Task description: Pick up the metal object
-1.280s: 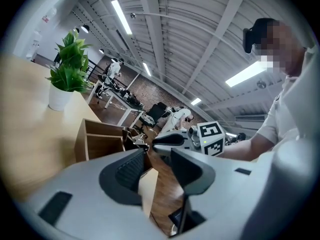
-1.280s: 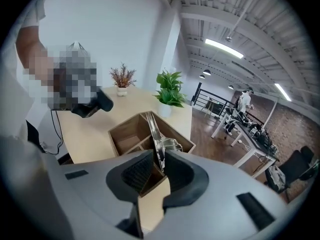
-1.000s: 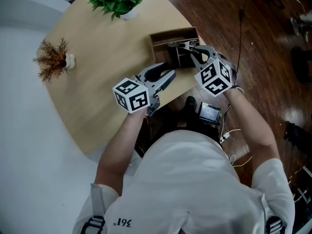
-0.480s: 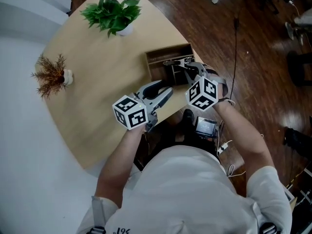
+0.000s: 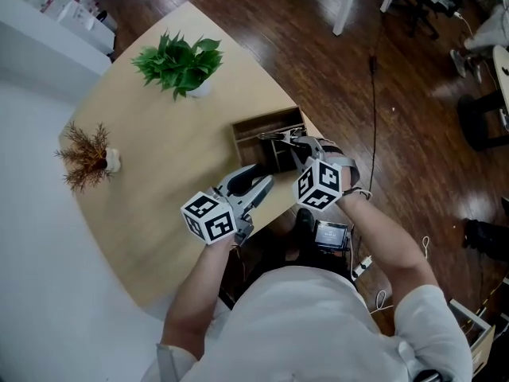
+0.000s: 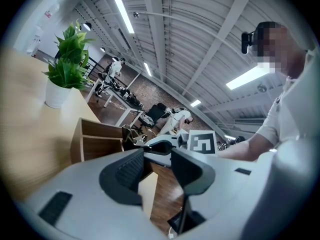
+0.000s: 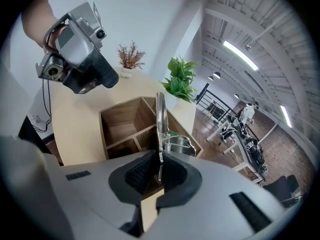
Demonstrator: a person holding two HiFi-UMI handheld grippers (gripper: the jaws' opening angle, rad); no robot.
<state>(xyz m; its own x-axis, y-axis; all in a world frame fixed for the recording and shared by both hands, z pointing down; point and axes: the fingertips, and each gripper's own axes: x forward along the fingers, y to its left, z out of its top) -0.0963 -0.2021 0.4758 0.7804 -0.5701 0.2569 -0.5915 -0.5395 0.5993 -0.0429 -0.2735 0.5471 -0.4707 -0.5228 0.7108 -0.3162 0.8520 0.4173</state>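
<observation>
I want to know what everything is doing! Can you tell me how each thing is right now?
Left hand-held gripper: open, nothing between its jaws.
Right hand-held gripper: shut on the metal object.
Metal object: gripped at one end, sticking out over the wooden box.
Wooden box: open on top, compartments showing.
Green plant: upright in its pot.
Dried plant: upright in its pot.

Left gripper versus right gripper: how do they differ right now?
The left gripper is open and empty; the right gripper is shut on the metal object. The left gripper is over the table edge; the right gripper is at the wooden box. Both carry a marker cube.
</observation>
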